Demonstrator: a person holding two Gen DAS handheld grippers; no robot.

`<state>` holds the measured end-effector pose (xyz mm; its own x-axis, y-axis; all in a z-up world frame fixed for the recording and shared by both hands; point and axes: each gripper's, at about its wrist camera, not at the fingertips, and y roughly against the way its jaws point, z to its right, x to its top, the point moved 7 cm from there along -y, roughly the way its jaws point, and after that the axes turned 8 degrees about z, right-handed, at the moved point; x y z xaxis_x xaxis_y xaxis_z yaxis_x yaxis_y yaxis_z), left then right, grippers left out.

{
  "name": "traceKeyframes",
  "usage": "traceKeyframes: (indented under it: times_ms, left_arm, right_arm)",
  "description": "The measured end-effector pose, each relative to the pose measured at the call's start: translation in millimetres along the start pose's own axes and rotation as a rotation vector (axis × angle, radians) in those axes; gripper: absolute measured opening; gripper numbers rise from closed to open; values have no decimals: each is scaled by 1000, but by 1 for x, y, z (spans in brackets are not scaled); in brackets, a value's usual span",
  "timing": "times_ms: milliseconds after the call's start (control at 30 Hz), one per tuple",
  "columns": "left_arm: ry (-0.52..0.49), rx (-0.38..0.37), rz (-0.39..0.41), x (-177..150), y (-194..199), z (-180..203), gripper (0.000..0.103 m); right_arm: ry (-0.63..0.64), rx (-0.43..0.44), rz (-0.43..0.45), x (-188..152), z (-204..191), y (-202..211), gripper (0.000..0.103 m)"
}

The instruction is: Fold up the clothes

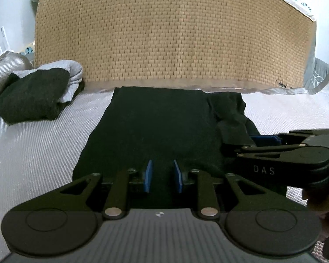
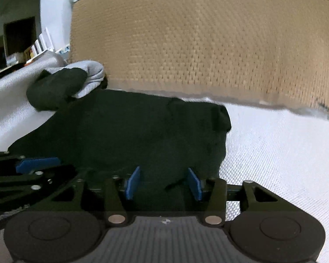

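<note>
The left gripper [image 1: 162, 176] hangs low over the near edge of the black garment [image 1: 155, 129], its blue pads a narrow gap apart with dark cloth showing between them; whether they pinch the fabric I cannot tell. The right gripper [image 2: 164, 183] stands wider, released, its pads clear of the cloth that lies between and beneath them. In the left wrist view the right gripper [image 1: 265, 141] reaches in from 3 o'clock, fingertips at the garment's bunched right side.

The garment lies flat on the white woven sheet [image 1: 39, 153], its far edge touching the foot of the tan woven panel [image 1: 173, 35] at 12 o'clock. A small pile of black and grey clothes [image 1: 37, 92] sits at 10 o'clock, apart from the garment. Bare sheet spreads at 9 o'clock and, in the right wrist view, at 3 o'clock.

Both tools tilt downward toward the cloth
</note>
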<state>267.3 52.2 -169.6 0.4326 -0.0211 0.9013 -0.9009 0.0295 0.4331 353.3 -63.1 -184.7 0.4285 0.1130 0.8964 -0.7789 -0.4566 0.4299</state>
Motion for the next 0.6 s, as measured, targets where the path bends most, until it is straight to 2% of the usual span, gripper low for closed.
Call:
traceKeyframes:
  times_ms: [333,500,600]
  left_arm:
    - [-12,4,0,-7,-6,4,26]
    - [-53,24,23,-9,-4,9,26]
    - [-42,11,13,-3,1,7,26]
  right_arm:
    - [-11,7,19,-15,2,-6,54]
    - [3,-2,14,-14,0,-5,55]
    - [11,4,-3,-6,0,-3,54]
